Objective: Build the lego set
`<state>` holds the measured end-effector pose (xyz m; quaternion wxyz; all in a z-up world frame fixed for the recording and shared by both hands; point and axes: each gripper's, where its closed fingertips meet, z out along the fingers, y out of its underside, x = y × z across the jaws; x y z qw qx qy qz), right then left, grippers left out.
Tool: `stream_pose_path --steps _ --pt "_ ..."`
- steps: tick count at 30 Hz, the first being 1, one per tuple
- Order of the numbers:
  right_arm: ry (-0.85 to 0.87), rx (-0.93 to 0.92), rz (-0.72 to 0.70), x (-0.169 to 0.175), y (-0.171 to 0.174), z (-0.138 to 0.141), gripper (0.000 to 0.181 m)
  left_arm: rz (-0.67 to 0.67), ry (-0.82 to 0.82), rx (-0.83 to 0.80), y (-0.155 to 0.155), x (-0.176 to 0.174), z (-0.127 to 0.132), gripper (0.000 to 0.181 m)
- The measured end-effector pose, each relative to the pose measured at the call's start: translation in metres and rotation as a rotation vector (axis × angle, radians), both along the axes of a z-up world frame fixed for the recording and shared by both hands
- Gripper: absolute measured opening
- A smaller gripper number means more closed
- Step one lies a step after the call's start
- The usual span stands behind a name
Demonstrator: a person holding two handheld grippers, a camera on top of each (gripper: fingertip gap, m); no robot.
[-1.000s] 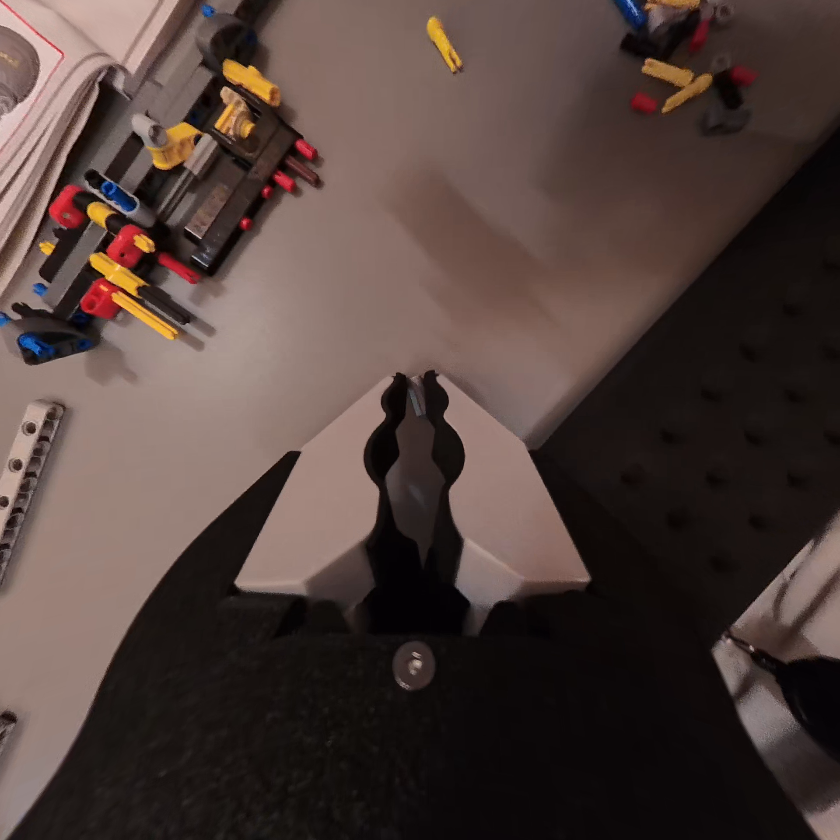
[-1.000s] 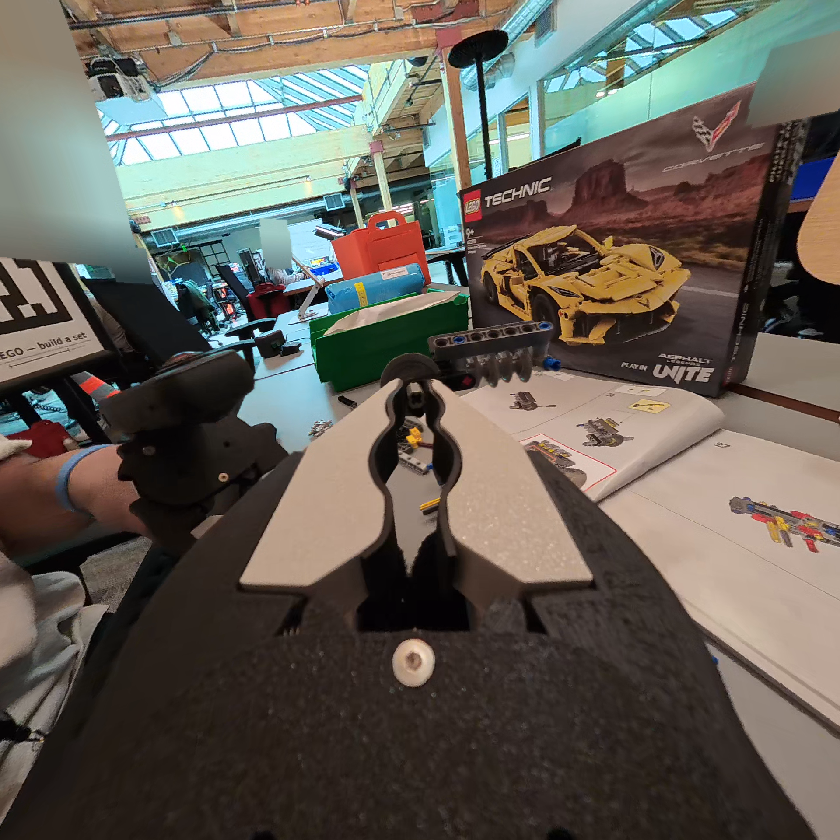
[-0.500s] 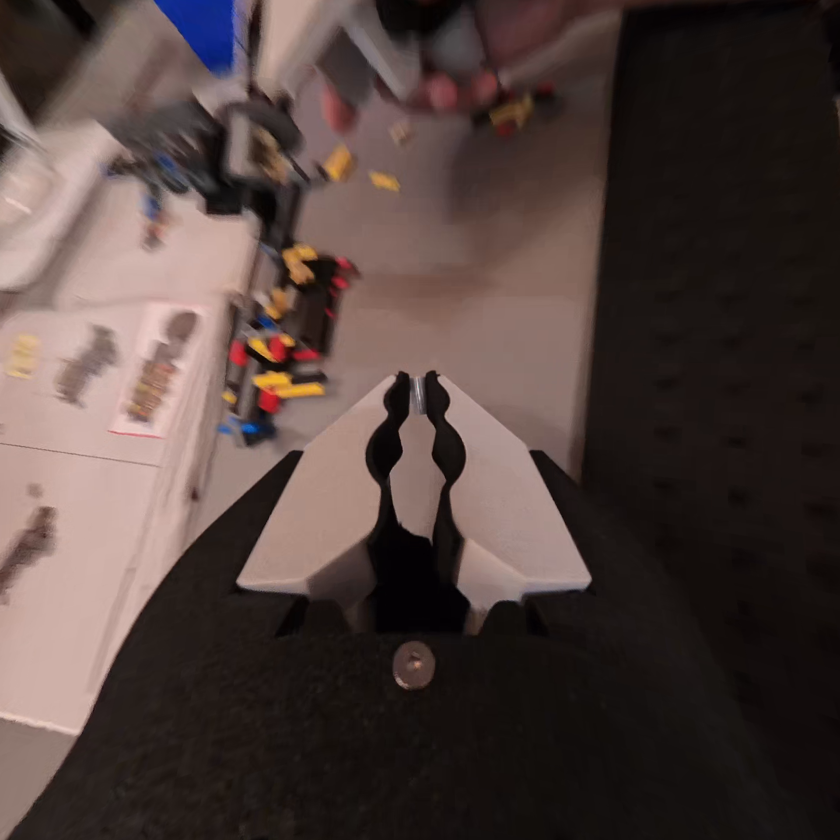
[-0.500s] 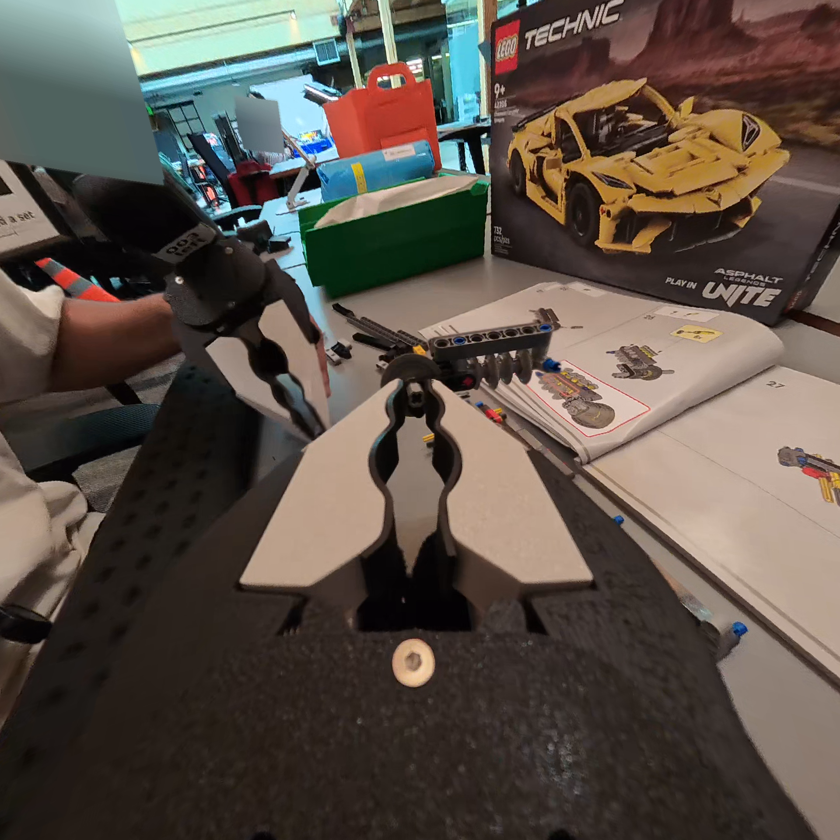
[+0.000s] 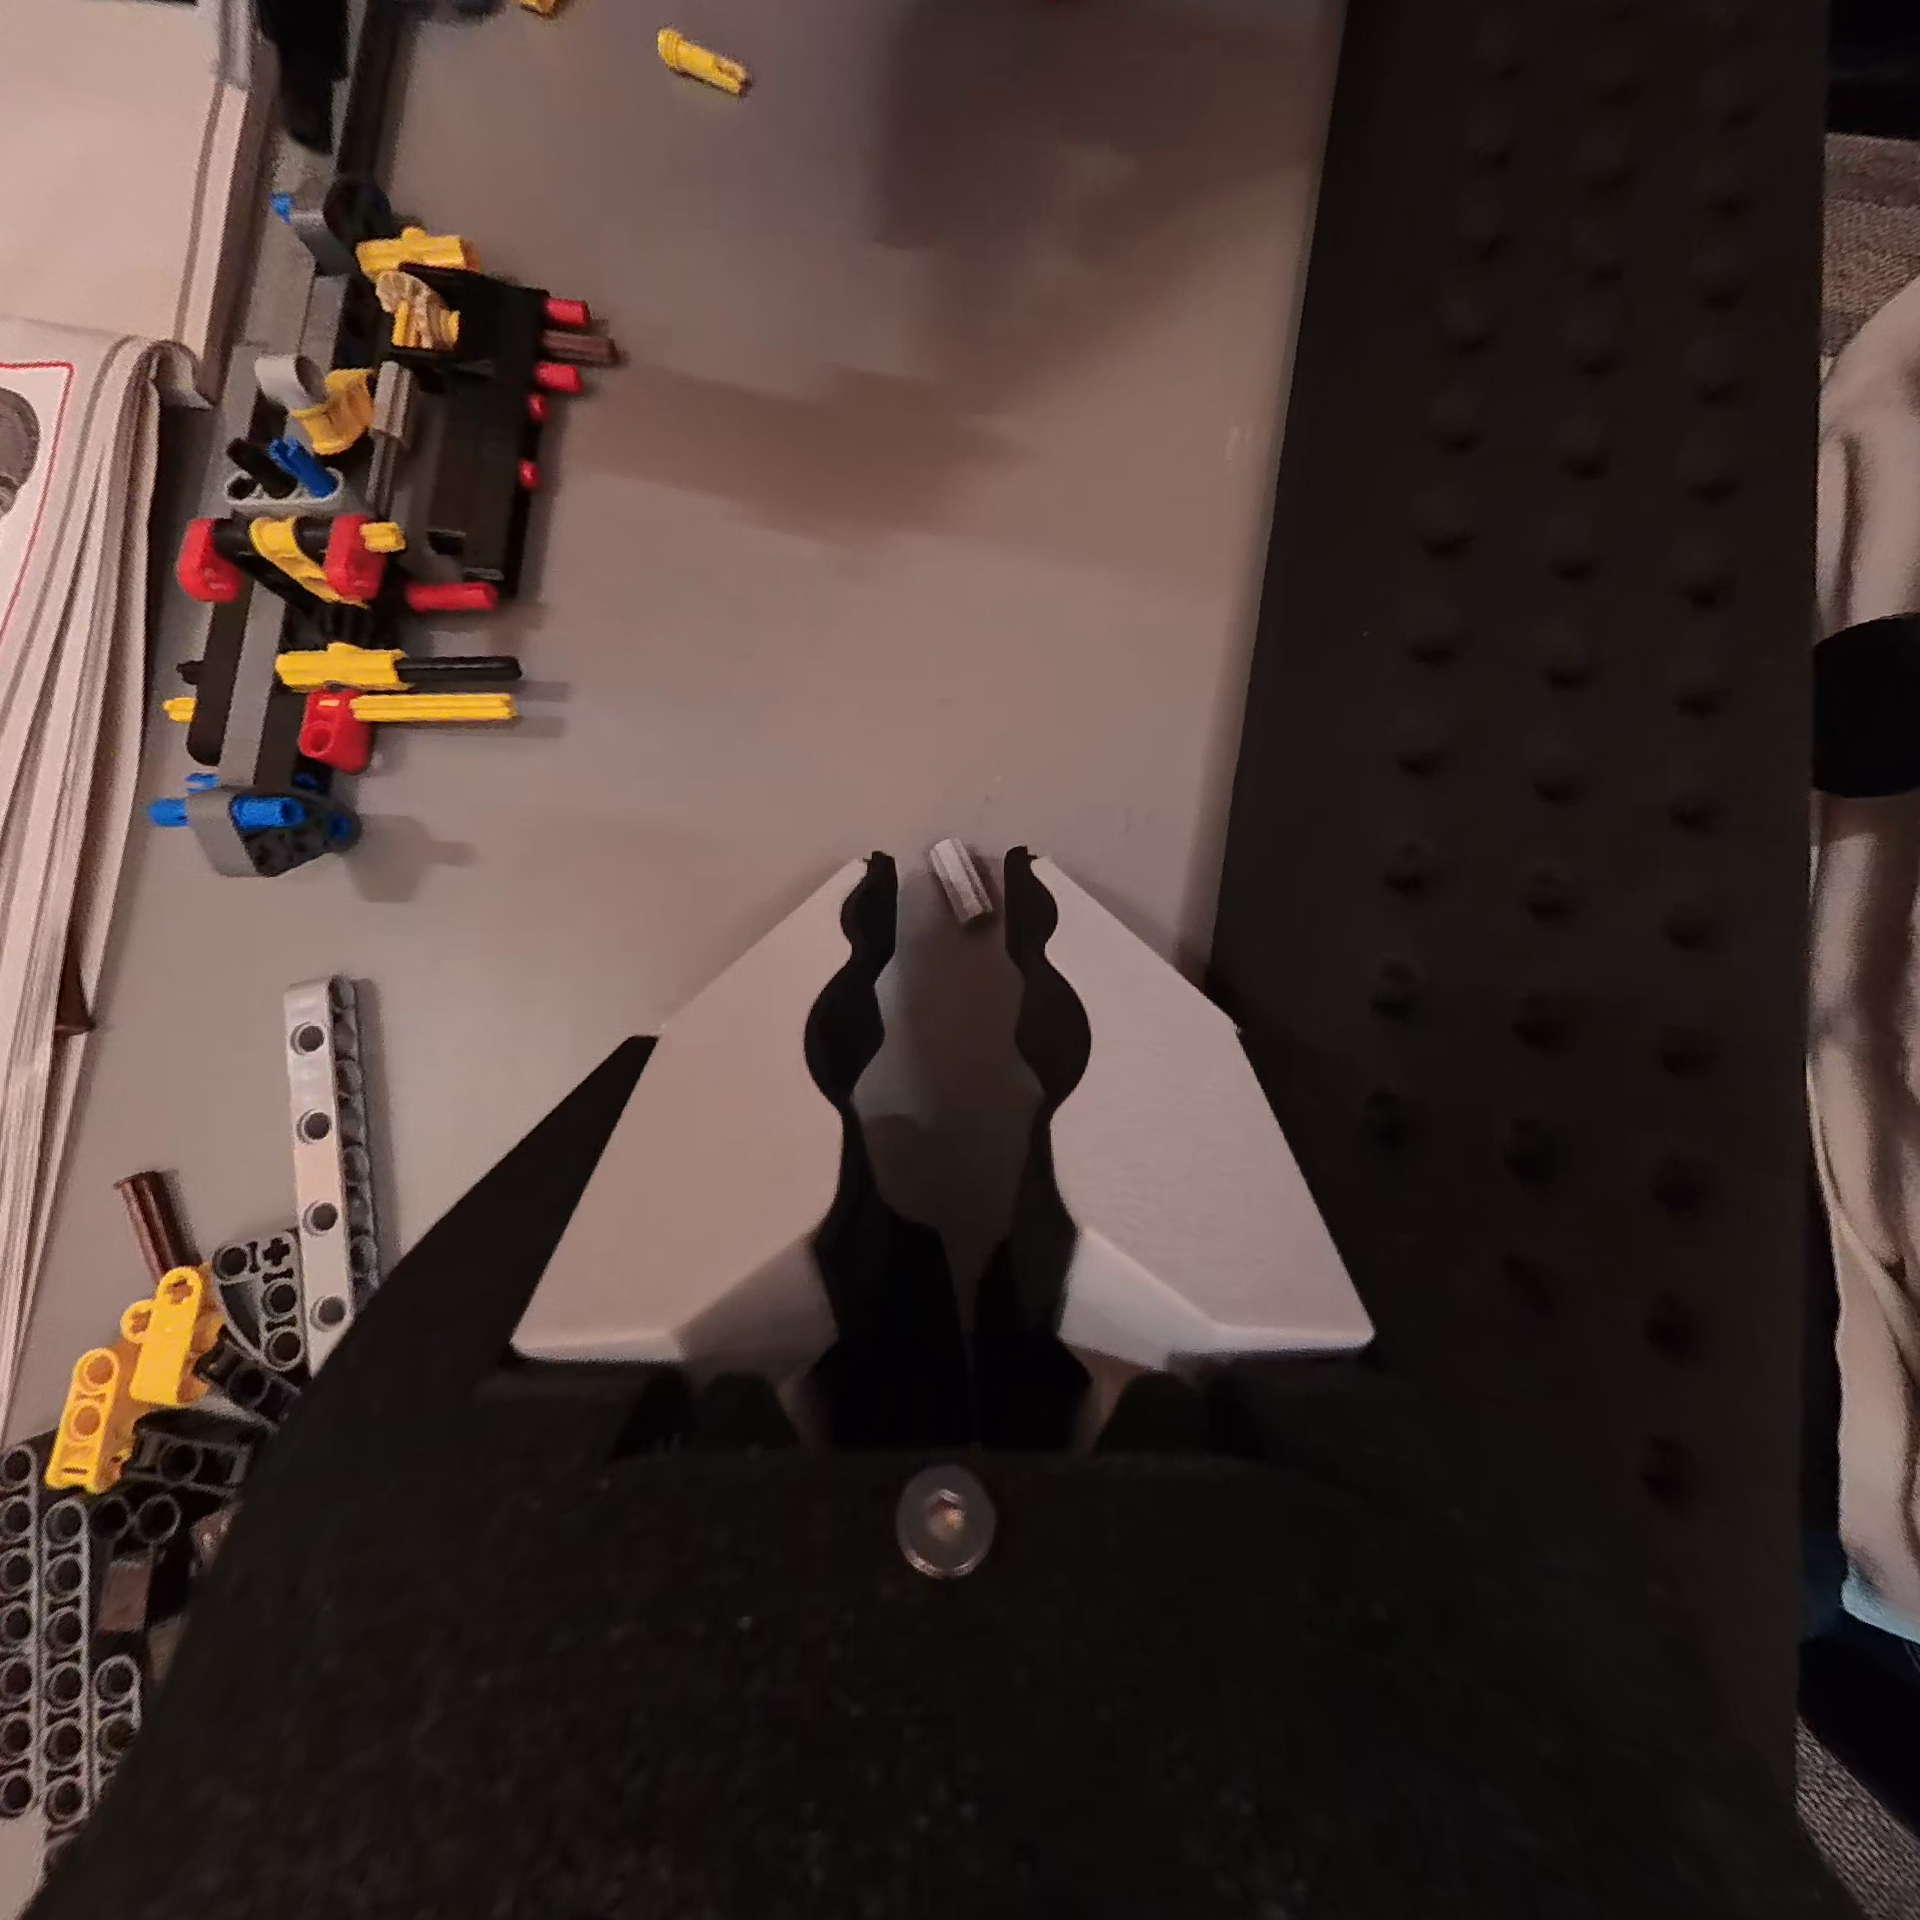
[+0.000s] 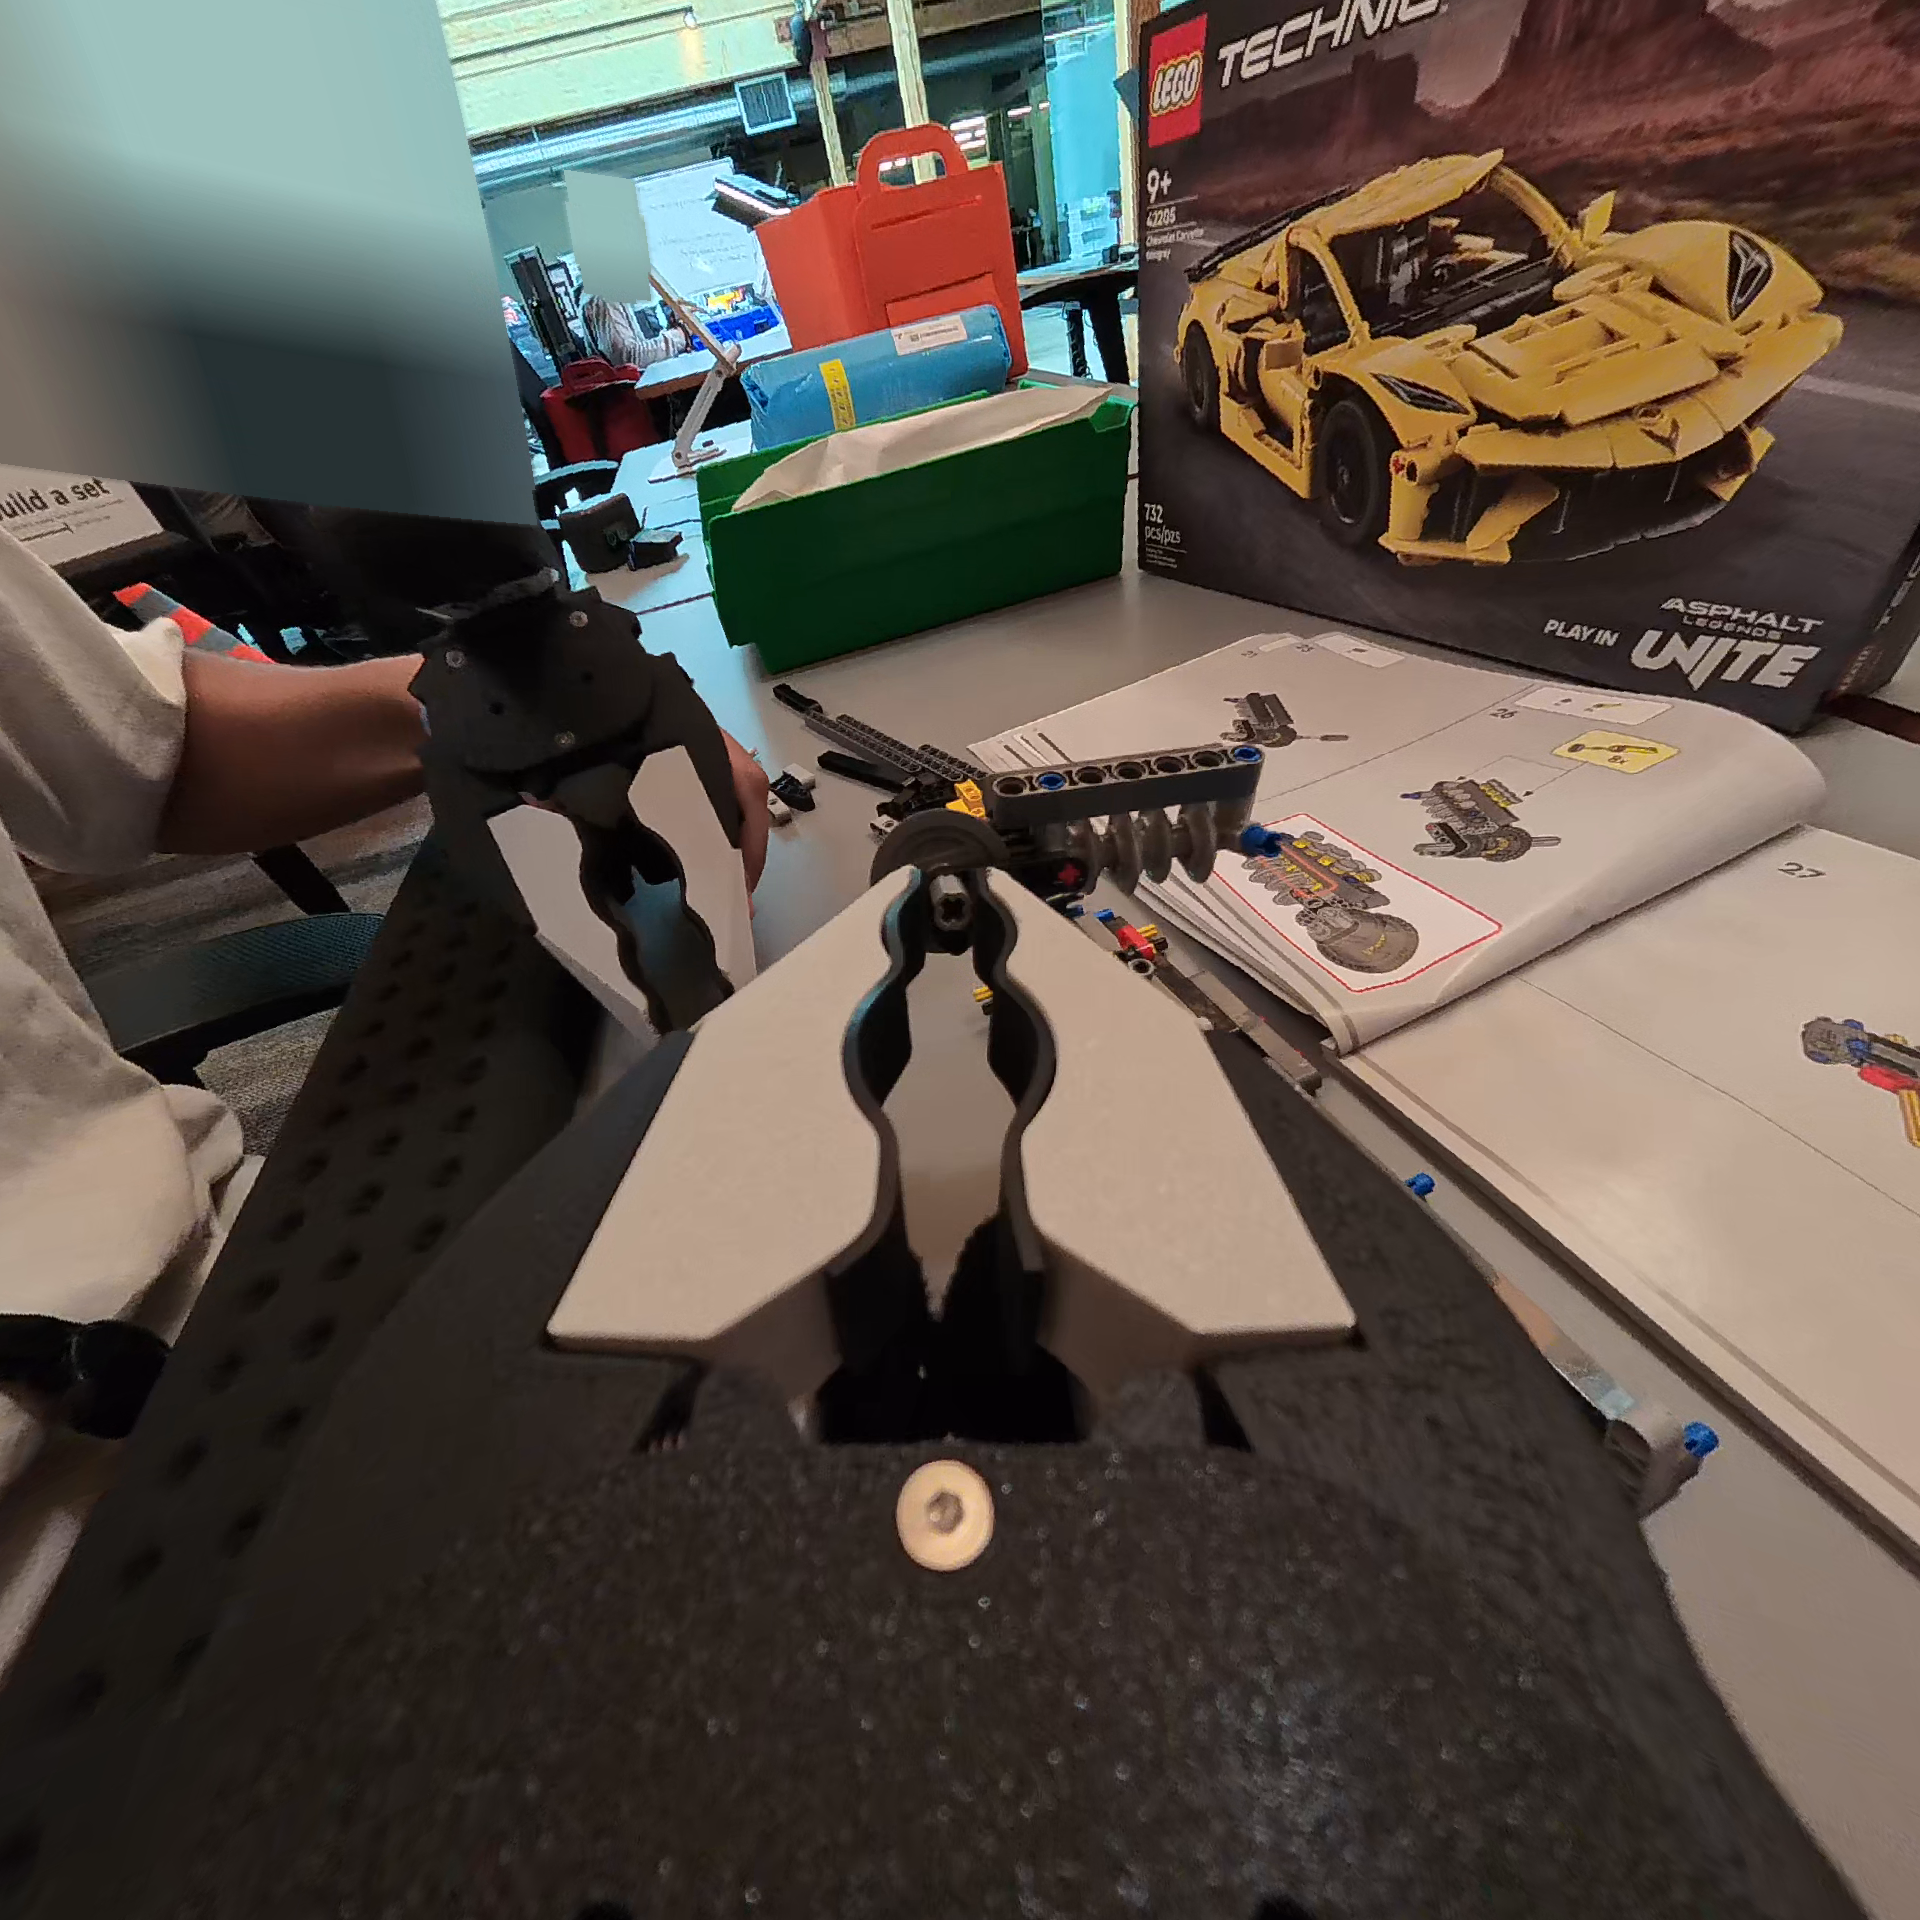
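While white paper [image 6: 914, 452] fills green bin [image 6: 914, 551] | right claw [image 6: 951, 914] grips engine assembly [image 6: 1112, 810]

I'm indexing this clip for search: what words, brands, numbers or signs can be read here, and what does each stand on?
I don't copy out writing, so here is what bears it.
Set box with the yellow car picture: brand marks, numbers and slogans, legible.
Open instruction booklet: small page numbers.
White sign, far left: cut off by the frame edge.
Blue package: label too small to read.
Left wrist view: none readable.
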<state>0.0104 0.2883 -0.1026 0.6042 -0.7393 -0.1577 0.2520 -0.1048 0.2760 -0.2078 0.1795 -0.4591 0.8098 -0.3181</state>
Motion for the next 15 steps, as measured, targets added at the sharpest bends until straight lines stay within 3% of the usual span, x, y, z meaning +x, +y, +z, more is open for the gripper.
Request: stream_pose_path --steps 4,9,12,15 --pt "0.0 0.001 0.001 0.0 -0.001 0.0 0.007 0.022 0.023 0.035 0.0 0.0 -0.006 0.007" --pt "0.025 -0.005 0.027 -0.004 -0.004 0.001 0.007 -0.017 -0.056 0.144 0.007 0.002 -0.002 0.006" --pt "0.057 -0.018 0.095 -0.015 -0.009 0.003 0.007 0.004 -0.339 0.179 0.016 0.029 0.04 0.006" --pt "0.05 -0.013 0.14 -0.023 -0.012 0.003 0.007 0.032 -0.46 0.12 0.022 0.048 0.061 0.006"
